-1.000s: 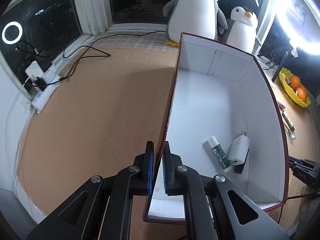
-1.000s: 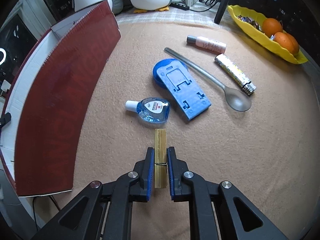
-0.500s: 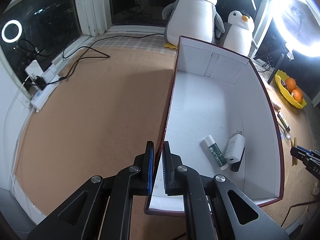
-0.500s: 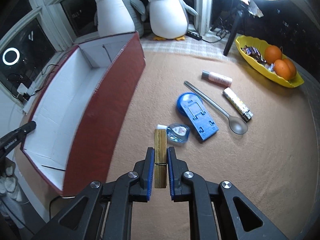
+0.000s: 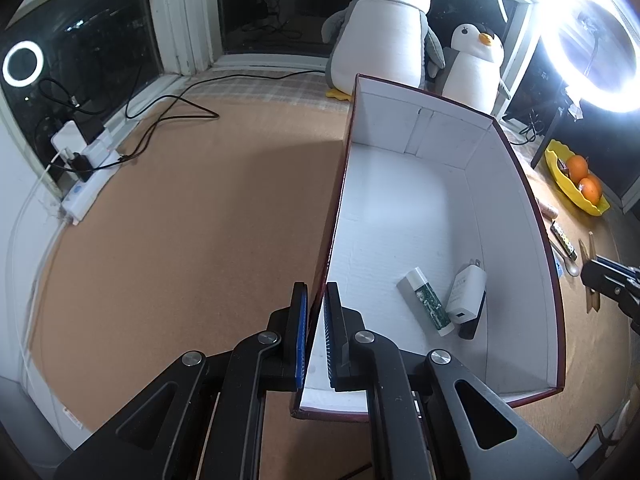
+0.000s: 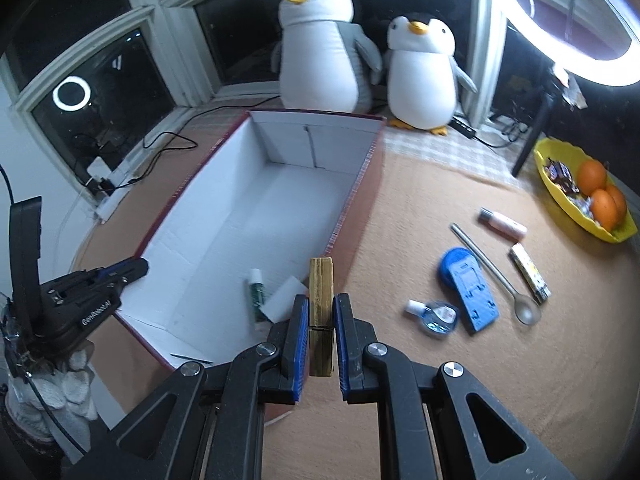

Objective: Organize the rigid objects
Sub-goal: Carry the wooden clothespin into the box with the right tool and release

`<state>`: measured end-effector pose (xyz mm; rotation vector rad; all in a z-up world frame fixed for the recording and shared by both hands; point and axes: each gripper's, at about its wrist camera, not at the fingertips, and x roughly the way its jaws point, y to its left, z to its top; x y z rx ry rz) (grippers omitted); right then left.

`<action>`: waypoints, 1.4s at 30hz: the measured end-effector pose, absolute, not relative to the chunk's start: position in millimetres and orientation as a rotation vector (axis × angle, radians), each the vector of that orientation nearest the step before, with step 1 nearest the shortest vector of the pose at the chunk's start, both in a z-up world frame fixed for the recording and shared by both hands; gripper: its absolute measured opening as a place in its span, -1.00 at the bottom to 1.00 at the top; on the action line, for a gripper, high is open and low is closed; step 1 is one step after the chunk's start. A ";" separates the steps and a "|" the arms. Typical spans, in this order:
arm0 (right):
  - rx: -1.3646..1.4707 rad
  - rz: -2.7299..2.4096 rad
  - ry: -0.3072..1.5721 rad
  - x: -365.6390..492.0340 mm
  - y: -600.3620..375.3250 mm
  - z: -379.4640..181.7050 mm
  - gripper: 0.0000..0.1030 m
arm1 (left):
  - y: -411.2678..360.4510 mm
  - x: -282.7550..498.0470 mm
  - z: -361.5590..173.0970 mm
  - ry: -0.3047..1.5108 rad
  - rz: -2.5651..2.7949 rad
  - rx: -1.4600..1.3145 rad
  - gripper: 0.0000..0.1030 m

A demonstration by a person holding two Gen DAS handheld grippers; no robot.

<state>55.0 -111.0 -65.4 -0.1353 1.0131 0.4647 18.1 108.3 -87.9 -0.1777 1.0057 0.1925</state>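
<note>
My left gripper is shut on the left wall of the red box with a white inside, near its front corner. A white tube and a white charger lie inside. My right gripper is shut on a wooden clothespin and holds it in the air over the box's right wall. In the left wrist view the clothespin shows beyond the right wall. The left gripper shows at the box's left wall in the right wrist view.
On the tan mat right of the box lie a small blue bottle, a blue stand, a spoon, a lighter and a pink tube. A yellow fruit tray and two plush penguins stand behind.
My right gripper has lifted the clothespin off the mat and carried it left, up over the box's right wall. My left gripper has kept its hold on the box wall.
</note>
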 end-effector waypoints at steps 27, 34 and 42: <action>-0.157 0.581 1.019 66.3 -55.1 -75.6 -0.38 | 108.3 13.6 -88.5 1.004 0.198 -0.186 -0.87; -0.158 0.578 1.008 64.3 -59.3 -73.3 -0.32 | 109.1 13.1 -88.7 1.005 0.199 -0.187 -0.87; -0.164 0.571 0.993 60.3 -67.4 -70.4 -0.24 | 109.9 12.7 -88.9 1.006 0.199 -0.185 -0.87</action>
